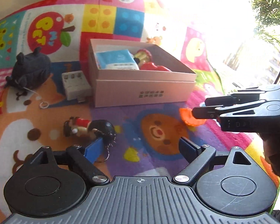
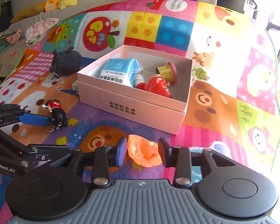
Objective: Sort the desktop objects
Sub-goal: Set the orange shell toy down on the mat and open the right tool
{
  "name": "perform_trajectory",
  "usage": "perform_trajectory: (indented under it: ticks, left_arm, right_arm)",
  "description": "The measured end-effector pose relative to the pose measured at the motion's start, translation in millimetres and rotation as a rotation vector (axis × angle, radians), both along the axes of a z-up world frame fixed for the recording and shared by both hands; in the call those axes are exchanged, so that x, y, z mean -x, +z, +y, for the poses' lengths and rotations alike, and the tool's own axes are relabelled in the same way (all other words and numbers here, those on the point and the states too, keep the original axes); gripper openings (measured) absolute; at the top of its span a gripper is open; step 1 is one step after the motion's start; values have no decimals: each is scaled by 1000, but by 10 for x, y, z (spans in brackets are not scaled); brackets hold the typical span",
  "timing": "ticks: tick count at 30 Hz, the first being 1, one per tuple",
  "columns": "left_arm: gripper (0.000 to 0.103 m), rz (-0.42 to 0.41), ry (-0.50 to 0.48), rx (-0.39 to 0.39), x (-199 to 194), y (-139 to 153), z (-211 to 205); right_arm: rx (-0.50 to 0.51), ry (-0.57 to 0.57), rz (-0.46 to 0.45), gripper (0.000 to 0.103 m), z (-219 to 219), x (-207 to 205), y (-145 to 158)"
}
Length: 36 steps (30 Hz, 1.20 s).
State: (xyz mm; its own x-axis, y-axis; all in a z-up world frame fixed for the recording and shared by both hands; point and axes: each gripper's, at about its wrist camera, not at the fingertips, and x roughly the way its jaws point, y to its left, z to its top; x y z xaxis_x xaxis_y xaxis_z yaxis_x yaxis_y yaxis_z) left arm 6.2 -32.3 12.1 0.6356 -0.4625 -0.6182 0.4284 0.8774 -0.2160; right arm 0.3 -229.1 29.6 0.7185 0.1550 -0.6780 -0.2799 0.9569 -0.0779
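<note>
An orange crumpled piece [image 2: 143, 153] lies on the colourful mat between the fingers of my right gripper [image 2: 142, 153], which is open and flanks it closely on both sides. In the left wrist view that right gripper [image 1: 199, 108] comes in from the right, with the orange piece [image 1: 186, 118] at its tips. My left gripper [image 1: 141, 149] is open wide with only mat between its fingers. A small doll keychain [image 1: 89, 128] with black hair and a red dress lies just beyond its left blue fingertip [image 1: 94, 150]. The pink box [image 2: 130, 110] holds a blue tissue pack [image 2: 119, 71] and a red figure [image 2: 156, 84].
A dark grey knitted toy [image 1: 30, 69] and a white charger [image 1: 75, 84] sit left of the pink box [image 1: 143, 91]. The mat's edge drops off at the right, under a bright window. A sofa with plush toys [image 2: 54, 0] stands behind the table.
</note>
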Motion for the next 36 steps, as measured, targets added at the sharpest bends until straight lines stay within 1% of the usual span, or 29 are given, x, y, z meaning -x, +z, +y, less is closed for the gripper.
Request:
perform_trajectory:
  ticks: [2,4,7,9,11,14,16,18,23,24,25,28,30,31,33,34,35,36]
  left_arm:
    - [92,0,-12,2,-13,28,-70]
    - [92,-13,-18,8,-2,87,-85]
    - [96,-52,2,4,44,196,0]
    - [96,-78,38,-12,61,247,96]
    - [97,-94,99,-29,35,263,240]
    - [97,-61,224,-46,-97,216,467]
    - [97,-15,255,-19,-183,159,585]
    - [97,28,241,11,-248,89,617]
    - [97,81,170,70,-293,-53,477]
    - [97,86,155,85,-290,-60,450]
    - [98,88,139,100,-279,-61,418]
    - [98,110,47,156,-217,-56,310]
    - [98,125,-27,191,-148,-36,232]
    - [98,119,-58,200,-106,-16,198]
    - [98,81,-79,191,-30,51,150]
    - [98,55,-66,164,-5,89,134]
    - [98,28,-38,119,8,115,115]
    - [98,-3,-1,59,7,134,87]
  right_arm:
    - [-2,-14,-9,44,-41,28,-15]
    - [-1,-22,-21,51,-76,67,-24]
    - [4,-19,-39,58,-72,108,-28]
    - [-1,3,-43,58,-20,125,-22]
    - [-10,46,-44,58,68,151,-11]
    - [-5,119,-39,58,259,180,-29]
    - [0,146,-20,58,368,182,-74]
    - [-2,159,6,59,442,196,-135]
    - [11,175,64,65,484,319,-286]
    - [7,173,61,68,461,360,-303]
    - [6,171,61,76,439,388,-307]
    - [-9,153,66,85,370,442,-332]
    - [-32,132,74,90,321,444,-357]
    - [-41,122,78,92,302,441,-366]
    - [-53,109,81,95,277,448,-379]
    - [-55,107,80,97,272,455,-385]
    - [-55,104,78,98,269,466,-391]
    - [-57,101,76,99,268,473,-397]
